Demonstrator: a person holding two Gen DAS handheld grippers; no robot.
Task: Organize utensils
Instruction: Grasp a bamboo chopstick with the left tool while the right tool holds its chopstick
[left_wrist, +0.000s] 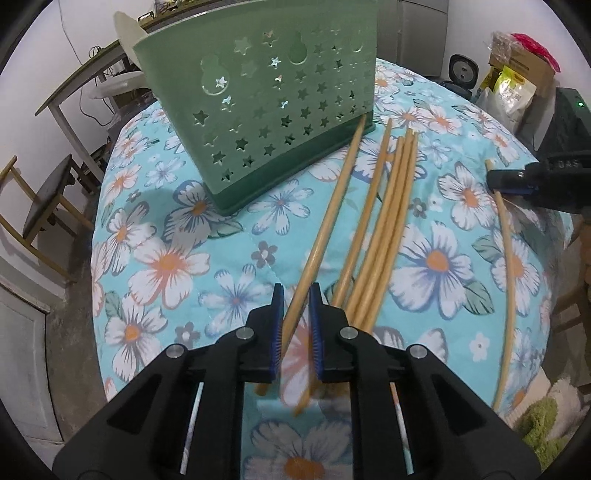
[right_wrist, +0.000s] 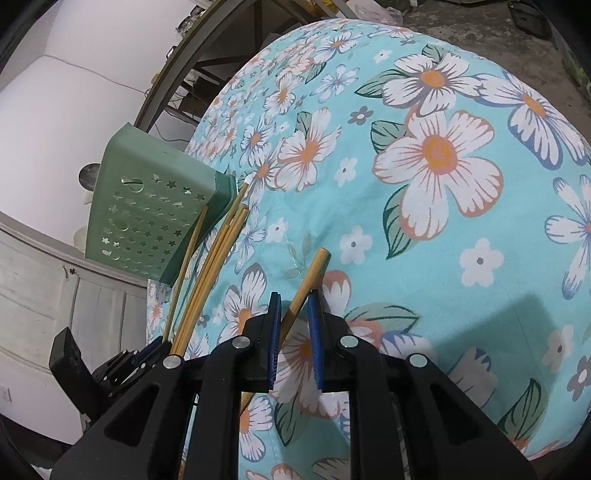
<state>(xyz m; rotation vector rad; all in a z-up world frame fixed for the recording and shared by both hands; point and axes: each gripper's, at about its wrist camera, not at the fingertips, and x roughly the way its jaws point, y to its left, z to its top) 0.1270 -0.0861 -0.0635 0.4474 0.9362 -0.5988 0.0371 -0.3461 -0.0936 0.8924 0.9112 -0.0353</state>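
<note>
The left gripper (left_wrist: 296, 291) is closed narrowly, and a bamboo chopstick (left_wrist: 334, 199) is being gripped between its blue pads (left_wrist: 277, 306). The right gripper (right_wrist: 294, 301) is also narrow and is being held shut on a second chopstick (right_wrist: 308, 282). On its black body, letters like "DAS" are seen in the left view. More pale, thin chopsticks (left_wrist: 391, 221) are lying together on the flowered tablecloth (left_wrist: 166, 258), beside a green holder (left_wrist: 266, 110) with star-shaped holes.

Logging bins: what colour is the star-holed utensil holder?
Green utensil holder, darker at its base; clearest in the left wrist view.
</note>
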